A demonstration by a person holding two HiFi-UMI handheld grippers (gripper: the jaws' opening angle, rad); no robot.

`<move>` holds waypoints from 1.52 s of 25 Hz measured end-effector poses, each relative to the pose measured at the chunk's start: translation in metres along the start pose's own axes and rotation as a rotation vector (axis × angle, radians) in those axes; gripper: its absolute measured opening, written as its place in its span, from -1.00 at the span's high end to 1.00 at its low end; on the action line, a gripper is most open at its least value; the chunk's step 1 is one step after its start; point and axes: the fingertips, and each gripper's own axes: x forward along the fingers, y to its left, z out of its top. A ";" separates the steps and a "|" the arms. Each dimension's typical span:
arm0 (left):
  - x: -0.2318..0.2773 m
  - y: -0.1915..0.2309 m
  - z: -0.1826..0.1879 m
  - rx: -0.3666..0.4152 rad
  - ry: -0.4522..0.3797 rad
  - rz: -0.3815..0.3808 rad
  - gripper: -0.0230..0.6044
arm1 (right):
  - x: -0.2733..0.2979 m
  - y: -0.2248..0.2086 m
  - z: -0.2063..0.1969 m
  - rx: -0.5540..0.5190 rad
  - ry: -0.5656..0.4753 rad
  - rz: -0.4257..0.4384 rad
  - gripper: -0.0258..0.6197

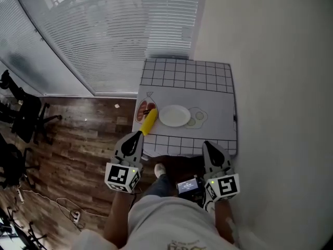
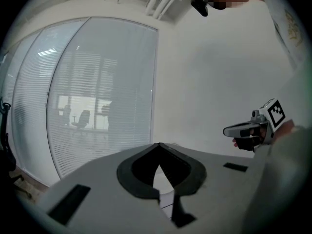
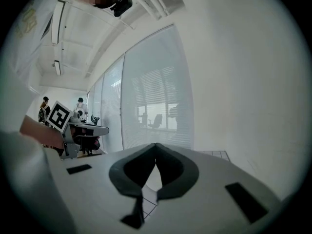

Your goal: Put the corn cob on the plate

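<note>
Two claws, one corn cob, one plate: condition and hazards.

1. Left claw [image 1: 139,135]: pressed together, nothing between its tips. It hangs in front of the near left corner of the surface [image 1: 213,95], just short of the cob's near end.
2. Right claw [image 1: 207,144]: likewise pressed together and empty, off the near right edge, well apart from the cob.
3. Corn cob [image 1: 149,121]: yellow, lying slantwise on the surface just left of the plate. Its near end is close to the front left edge and its far end rests over a reddish patch [image 1: 144,109]. Whether that patch is print on the mat or a flat packet cannot be told.
4. Plate [image 1: 175,115]: white, empty, mid-surface. The cob does not rest on it, so the task is not yet done.

Hazards, as judged:
- A claw that meets the cob unspread would shove rather than grip. The cob is round, so it would likely roll, and the surface's edge and the wooden floor [image 1: 78,150] are near on that side.
- A pinch taken at the tapered near end may let the cob pivot or slip out on lifting; mid-length looks safer.
- The plate seems light and unanchored, so a low sideways carry could knock its rim and slide it.
- A release from height could bounce the cob off the shallow plate.
</note>
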 end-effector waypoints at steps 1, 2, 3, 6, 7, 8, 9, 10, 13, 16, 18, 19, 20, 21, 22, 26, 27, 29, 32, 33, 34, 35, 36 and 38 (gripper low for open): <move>0.007 0.006 -0.002 0.000 0.012 -0.003 0.90 | 0.010 0.000 0.001 -0.002 0.002 0.001 0.90; 0.013 0.012 -0.003 -0.002 0.023 -0.007 0.91 | 0.019 0.001 0.002 -0.006 0.006 0.004 0.90; 0.018 0.016 -0.004 -0.006 0.030 -0.009 0.90 | 0.028 0.001 0.002 -0.012 0.012 0.017 0.90; 0.029 0.031 -0.007 -0.012 0.029 0.001 0.90 | 0.054 0.007 0.002 -0.037 0.033 0.070 0.90; 0.032 0.037 -0.009 -0.011 0.031 0.007 0.90 | 0.061 0.008 0.002 -0.042 0.037 0.076 0.90; 0.035 0.043 -0.010 -0.010 0.034 0.010 0.91 | 0.068 0.009 0.002 -0.047 0.042 0.078 0.90; 0.039 0.048 -0.012 -0.007 0.039 0.013 0.90 | 0.074 0.010 0.002 -0.055 0.048 0.079 0.90; 0.042 0.052 -0.014 -0.002 0.044 0.013 0.90 | 0.079 0.010 0.001 -0.064 0.054 0.082 0.90; 0.048 0.057 -0.019 0.021 0.065 -0.002 0.91 | 0.090 0.012 0.000 -0.099 0.071 0.090 0.90; 0.053 0.061 -0.027 0.022 0.077 -0.011 0.90 | 0.097 0.014 -0.001 -0.131 0.090 0.100 0.90; 0.052 0.063 -0.031 0.002 0.089 -0.001 0.90 | 0.099 0.016 -0.002 -0.147 0.104 0.115 0.90; 0.052 0.066 -0.033 -0.001 0.097 0.009 0.90 | 0.100 0.017 -0.002 -0.156 0.106 0.122 0.90; 0.052 0.069 -0.034 0.001 0.105 0.023 0.90 | 0.103 0.017 -0.001 -0.168 0.106 0.127 0.90; 0.051 0.073 -0.035 0.006 0.111 0.038 0.90 | 0.107 0.018 -0.001 -0.183 0.106 0.133 0.90; 0.050 0.076 -0.036 0.009 0.115 0.049 0.90 | 0.112 0.019 -0.001 -0.199 0.109 0.140 0.90; 0.051 0.082 -0.042 0.000 0.130 0.064 0.90 | 0.129 0.022 -0.003 -0.243 0.137 0.176 0.90; 0.052 0.083 -0.045 -0.002 0.137 0.066 0.90 | 0.134 0.023 -0.005 -0.254 0.141 0.187 0.90; 0.054 0.085 -0.053 -0.014 0.152 0.076 0.90 | 0.144 0.025 -0.006 -0.278 0.149 0.214 0.90; 0.058 0.084 -0.060 -0.043 0.161 0.073 0.90 | 0.156 0.027 -0.008 -0.305 0.162 0.254 0.90; 0.059 0.083 -0.062 -0.047 0.165 0.067 0.90 | 0.159 0.027 -0.009 -0.308 0.166 0.266 0.90; 0.061 0.082 -0.063 -0.047 0.169 0.064 0.90 | 0.162 0.027 -0.011 -0.307 0.171 0.276 0.90; 0.062 0.082 -0.065 -0.044 0.174 0.063 0.90 | 0.165 0.027 -0.013 -0.305 0.177 0.285 0.90; 0.063 0.083 -0.067 -0.040 0.180 0.064 0.90 | 0.168 0.026 -0.015 -0.303 0.183 0.293 0.90; 0.066 0.084 -0.070 -0.026 0.194 0.070 0.90 | 0.176 0.023 -0.017 -0.311 0.187 0.306 0.90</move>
